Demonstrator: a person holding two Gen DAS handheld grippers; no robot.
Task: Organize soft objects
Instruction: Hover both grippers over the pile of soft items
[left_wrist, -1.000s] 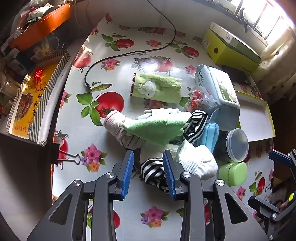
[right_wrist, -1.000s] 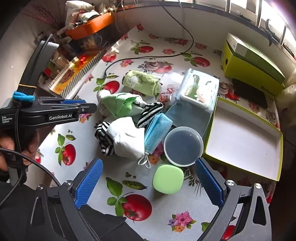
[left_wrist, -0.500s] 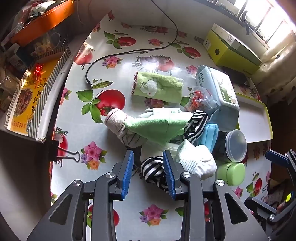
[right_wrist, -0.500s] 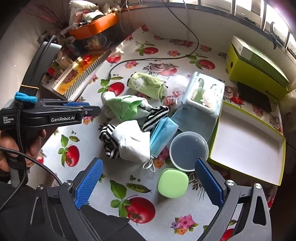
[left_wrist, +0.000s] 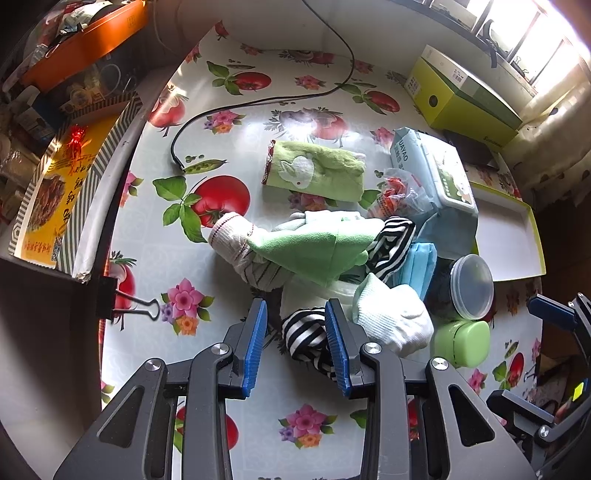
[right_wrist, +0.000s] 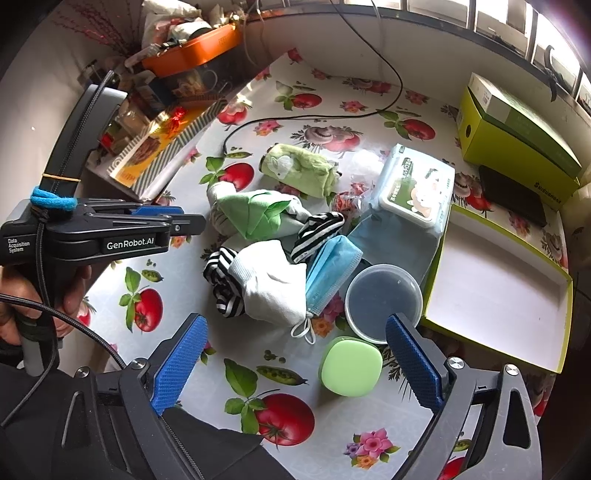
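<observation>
Both grippers are being held open over the pile: left gripper (left_wrist: 295, 343) jaws apart above the striped sock (left_wrist: 308, 339), right gripper (right_wrist: 295, 365) spread wide, nothing being gripped.

Pile of socks (right_wrist: 258, 273) mid desk (right_wrist: 332, 435) ahead of my jaws, rolled towel (right_wrist: 299, 171) behind it, wipes pack (right_wrist: 417, 184) right of towel, open box (right_wrist: 495, 288) far right, round tub (right_wrist: 382, 301) between pile and box.

Glossy plastic tablecloth (left_wrist: 236, 122); fuzzy cloth towel (left_wrist: 314, 171); knit sock (right_wrist: 273, 284)
</observation>
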